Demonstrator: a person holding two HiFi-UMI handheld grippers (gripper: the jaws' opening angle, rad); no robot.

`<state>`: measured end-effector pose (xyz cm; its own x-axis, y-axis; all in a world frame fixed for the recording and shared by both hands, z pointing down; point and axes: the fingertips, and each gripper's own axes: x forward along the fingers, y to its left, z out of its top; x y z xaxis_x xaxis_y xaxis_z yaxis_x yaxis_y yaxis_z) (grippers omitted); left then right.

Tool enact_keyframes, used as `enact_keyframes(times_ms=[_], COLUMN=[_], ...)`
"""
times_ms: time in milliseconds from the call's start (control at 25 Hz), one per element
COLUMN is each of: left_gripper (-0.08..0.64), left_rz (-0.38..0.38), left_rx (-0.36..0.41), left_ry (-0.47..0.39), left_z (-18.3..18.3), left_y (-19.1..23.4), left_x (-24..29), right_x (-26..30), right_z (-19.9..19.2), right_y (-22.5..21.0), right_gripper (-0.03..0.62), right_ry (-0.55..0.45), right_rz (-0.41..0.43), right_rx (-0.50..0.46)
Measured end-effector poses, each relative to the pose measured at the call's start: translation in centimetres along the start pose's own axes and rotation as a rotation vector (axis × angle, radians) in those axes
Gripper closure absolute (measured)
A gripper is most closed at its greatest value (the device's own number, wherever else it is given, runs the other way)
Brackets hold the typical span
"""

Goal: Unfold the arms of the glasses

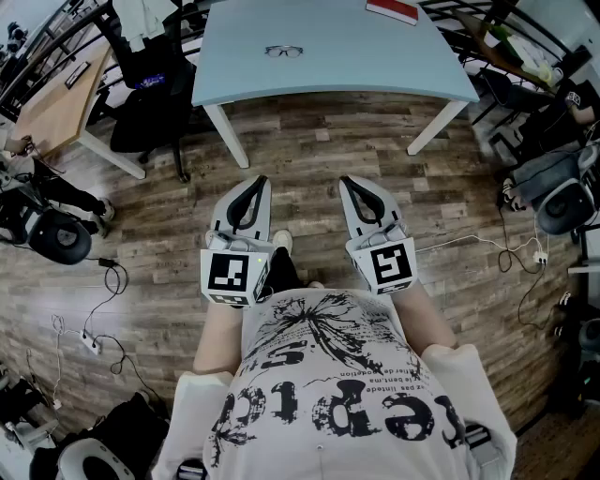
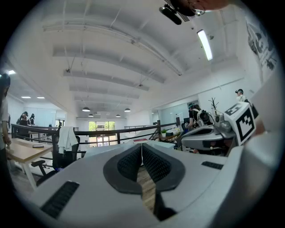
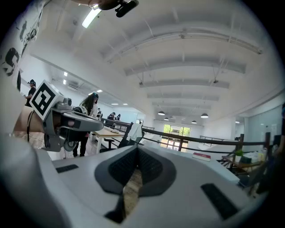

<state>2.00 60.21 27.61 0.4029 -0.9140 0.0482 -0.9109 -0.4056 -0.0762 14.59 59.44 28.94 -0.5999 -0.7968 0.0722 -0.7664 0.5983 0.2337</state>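
A pair of glasses [image 1: 283,52] lies on the pale blue table [image 1: 328,66] at the top of the head view, well ahead of both grippers. My left gripper [image 1: 258,180] and right gripper [image 1: 344,181] are held side by side over the wooden floor, short of the table's near edge, pointing level at it. Both are shut with nothing between the jaws. In the left gripper view the black pads [image 2: 133,161] meet at the tips; the right gripper view shows its pads [image 3: 149,167] closed the same way. The glasses cannot be seen in either gripper view.
A red flat object [image 1: 392,9] lies at the table's far right. A black chair [image 1: 150,66] stands left of the table, beside a wooden desk [image 1: 56,98]. Cables [image 1: 94,337] and equipment lie on the floor at both sides. People stand in the background [image 3: 87,116].
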Motion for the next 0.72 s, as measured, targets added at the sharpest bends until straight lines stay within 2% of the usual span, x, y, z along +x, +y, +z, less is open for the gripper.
enact_keyframes(times_ms=[520,720], left_gripper=[0.541,0.541], left_rz=[-0.009,-0.028], left_rx=[-0.021,-0.043], left_ry=[0.024,0.055], left_z=[-1.1,-2.9], left_y=[0.4,2.7], left_x=[1.4,4.3], right_x=[1.3,4.4], right_z=[-1.7,-3.4], right_y=[-0.5,-1.6], right_gripper=[0.583,0.581], right_ry=[0.025,0.055], right_rz=[0.0,-0.026], right_rx=[0.052,0.086])
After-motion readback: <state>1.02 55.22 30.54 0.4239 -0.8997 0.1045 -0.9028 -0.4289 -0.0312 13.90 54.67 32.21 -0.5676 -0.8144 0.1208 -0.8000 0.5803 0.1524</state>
